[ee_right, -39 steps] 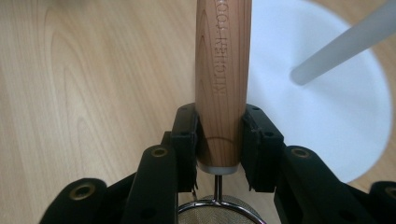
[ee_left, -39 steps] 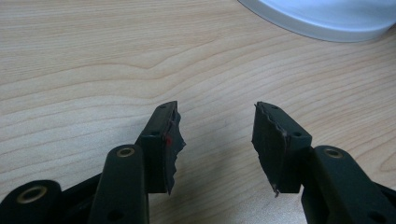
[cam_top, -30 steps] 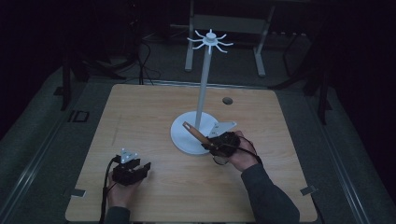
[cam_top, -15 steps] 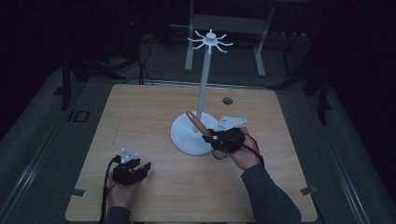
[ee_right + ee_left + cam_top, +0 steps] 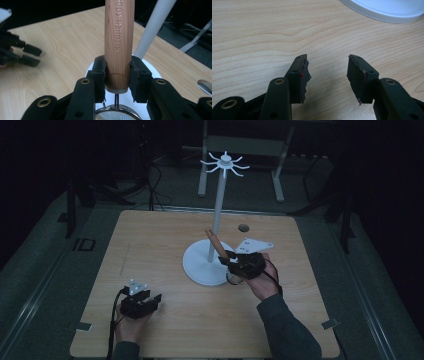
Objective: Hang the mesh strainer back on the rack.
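Observation:
A small strainer with a wooden handle (image 5: 119, 37) stamped "KITCHEN TOOL" is held by my right gripper (image 5: 117, 75), which is shut on the handle's lower end. Its wire mesh bowl (image 5: 115, 115) hangs just below the jaws. In the high view the handle (image 5: 215, 241) tilts up and left beside the pole of a white hook stand (image 5: 218, 205), over the stand's round base (image 5: 200, 266), with the right gripper (image 5: 229, 259) at the base's right edge. My left gripper (image 5: 327, 75) rests open and empty over bare wood, at the front left of the table (image 5: 152, 300).
The stand carries a ring of hooks (image 5: 225, 163) high above the wooden table (image 5: 150, 240). A small dark round spot (image 5: 243, 227) lies behind the stand. A shiny metal object (image 5: 206, 86) peeks in at the right edge. Dark floor and frames surround the table.
The right gripper has lifted the strainer, and its wooden handle now stands steeper and closer to the stand's pole. The left gripper has stayed where it was.

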Motion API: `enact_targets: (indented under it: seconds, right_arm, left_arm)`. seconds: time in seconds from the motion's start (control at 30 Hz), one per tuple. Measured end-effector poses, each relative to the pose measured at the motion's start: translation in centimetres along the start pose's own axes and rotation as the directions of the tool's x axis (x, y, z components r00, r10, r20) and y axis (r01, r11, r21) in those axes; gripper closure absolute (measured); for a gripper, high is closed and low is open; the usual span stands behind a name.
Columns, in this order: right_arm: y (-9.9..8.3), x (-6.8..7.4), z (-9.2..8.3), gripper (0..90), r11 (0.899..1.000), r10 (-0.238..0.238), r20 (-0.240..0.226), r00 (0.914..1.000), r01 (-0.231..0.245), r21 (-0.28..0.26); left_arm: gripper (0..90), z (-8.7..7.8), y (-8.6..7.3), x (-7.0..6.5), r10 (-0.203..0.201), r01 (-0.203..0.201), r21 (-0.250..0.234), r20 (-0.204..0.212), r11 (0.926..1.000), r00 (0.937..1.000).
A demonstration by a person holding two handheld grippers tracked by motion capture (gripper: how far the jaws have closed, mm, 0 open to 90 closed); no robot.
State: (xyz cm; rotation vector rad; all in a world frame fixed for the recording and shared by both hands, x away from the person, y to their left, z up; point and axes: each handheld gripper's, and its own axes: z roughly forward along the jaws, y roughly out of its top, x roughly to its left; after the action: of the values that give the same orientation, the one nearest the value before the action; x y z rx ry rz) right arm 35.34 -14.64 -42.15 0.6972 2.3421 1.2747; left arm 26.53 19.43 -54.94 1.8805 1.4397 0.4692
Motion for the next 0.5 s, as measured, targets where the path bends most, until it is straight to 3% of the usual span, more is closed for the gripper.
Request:
enact_targets:
  seconds: [0.5]
  right_arm:
    - [0.52,-0.79,-1.11,68.9,0.993,0.083,0.046,0.9955,-0.078,-0.087]
  left_arm:
    - [51.3,0.01,0.05,0.06,-0.002,0.002,-0.003,0.001,1.0000,1.0000]
